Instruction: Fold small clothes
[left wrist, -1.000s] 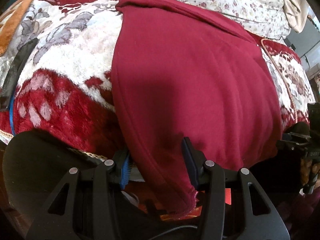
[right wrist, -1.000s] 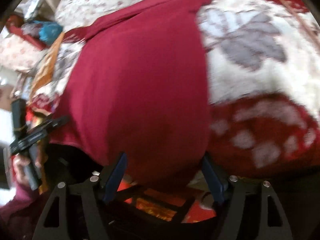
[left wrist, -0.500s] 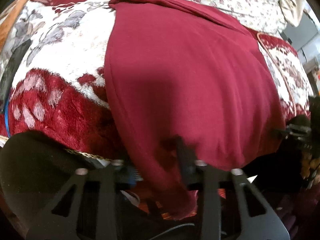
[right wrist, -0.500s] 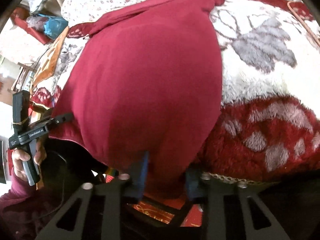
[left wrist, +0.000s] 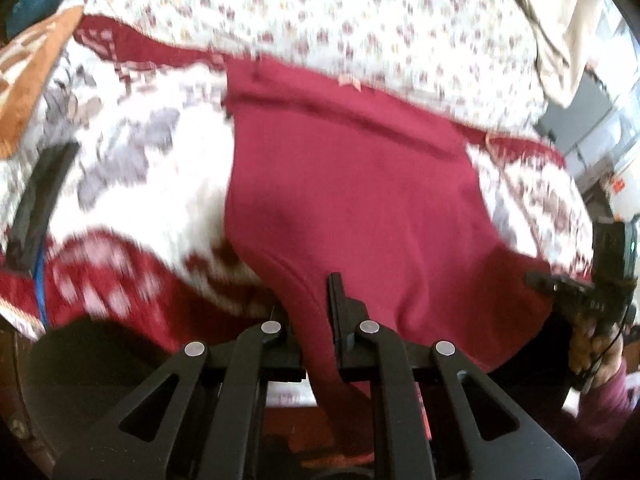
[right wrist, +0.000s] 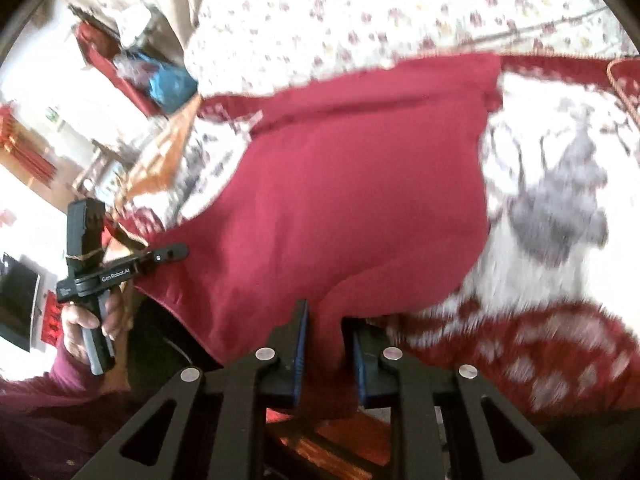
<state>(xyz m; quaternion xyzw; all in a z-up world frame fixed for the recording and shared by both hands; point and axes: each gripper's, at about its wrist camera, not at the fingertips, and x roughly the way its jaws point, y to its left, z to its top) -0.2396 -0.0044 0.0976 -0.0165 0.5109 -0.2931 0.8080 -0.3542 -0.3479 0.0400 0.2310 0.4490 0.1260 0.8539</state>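
A dark red garment (left wrist: pixel 352 200) lies spread on a fleecy red-and-white blanket (left wrist: pixel 140 184), its waistband at the far side. My left gripper (left wrist: pixel 308 296) is shut on the near left corner of its hem, which is lifted off the blanket. In the right wrist view the same garment (right wrist: pixel 340 200) bunches up between the blue pads of my right gripper (right wrist: pixel 326 320). Those jaws are closing, and the pads press on the near right corner. Each view shows the other gripper at the side, held in a hand: the right gripper (left wrist: pixel 538 280), the left gripper (right wrist: pixel 176 250).
A white floral sheet (left wrist: pixel 360 20) covers the bed behind the blanket. An orange patterned cushion (left wrist: pixel 28 72) and a black strap (left wrist: pixel 40 200) lie at the left. A blue bag (right wrist: pixel 172 84) and red furniture stand beyond the bed's left side.
Both grippers have closed on the garment's near hem corners and risen. The hem now lifts off the blanket, and more of the floral sheet shows at the top.
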